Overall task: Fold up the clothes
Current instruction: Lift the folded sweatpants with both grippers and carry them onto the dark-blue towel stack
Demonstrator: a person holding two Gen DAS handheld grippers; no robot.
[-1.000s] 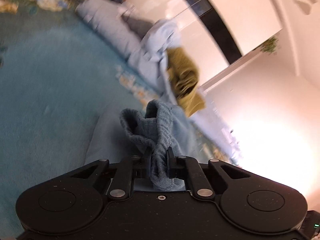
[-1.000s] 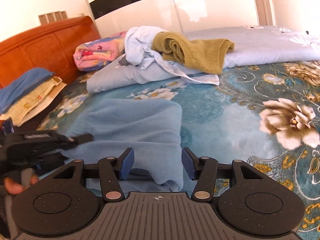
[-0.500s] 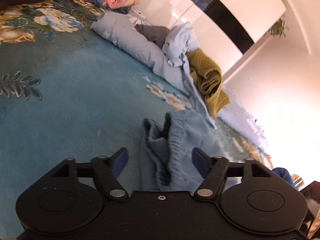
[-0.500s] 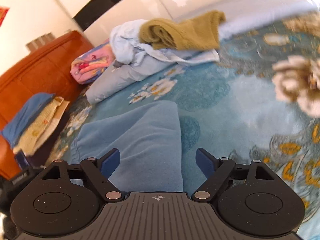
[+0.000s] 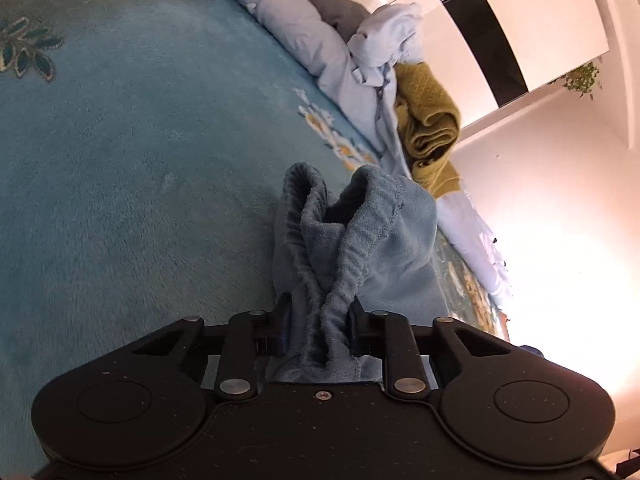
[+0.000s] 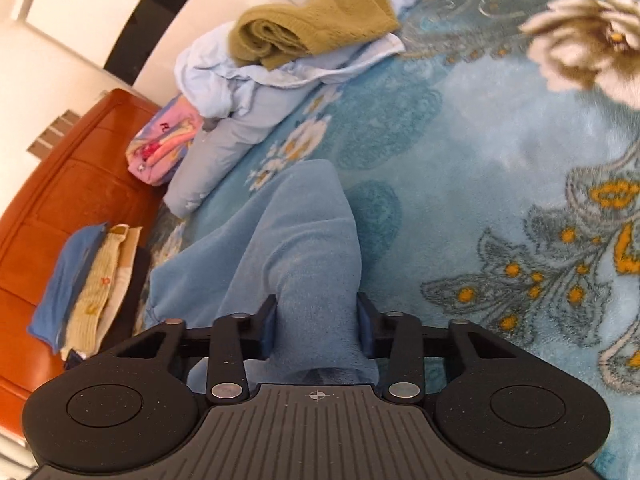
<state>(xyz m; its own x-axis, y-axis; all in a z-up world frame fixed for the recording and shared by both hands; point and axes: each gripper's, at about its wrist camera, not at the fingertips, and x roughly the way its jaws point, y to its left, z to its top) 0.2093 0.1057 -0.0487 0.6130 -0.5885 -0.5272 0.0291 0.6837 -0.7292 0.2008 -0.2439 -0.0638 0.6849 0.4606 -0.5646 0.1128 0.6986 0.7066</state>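
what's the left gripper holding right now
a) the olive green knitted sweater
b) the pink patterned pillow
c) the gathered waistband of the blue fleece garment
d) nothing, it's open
c: in the left wrist view the left gripper is closed on the bunched elastic waistband of the blue fleece garment, while the olive green knitted sweater lies apart on the pale blue bedding behind.

Teal plush blanket point(image 6: 480, 128) with cream and gold floral motifs covers the bed. A wooden headboard point(image 6: 60, 184) stands at its end. Against the headboard lies a pink patterned pillow point(image 6: 164, 144), just beside a pale blue floral duvet roll point(image 5: 296, 28). A white glossy wardrobe point(image 5: 532, 12) with a black band rises beyond the bed; a small green plant point(image 5: 582, 80) hangs near it.
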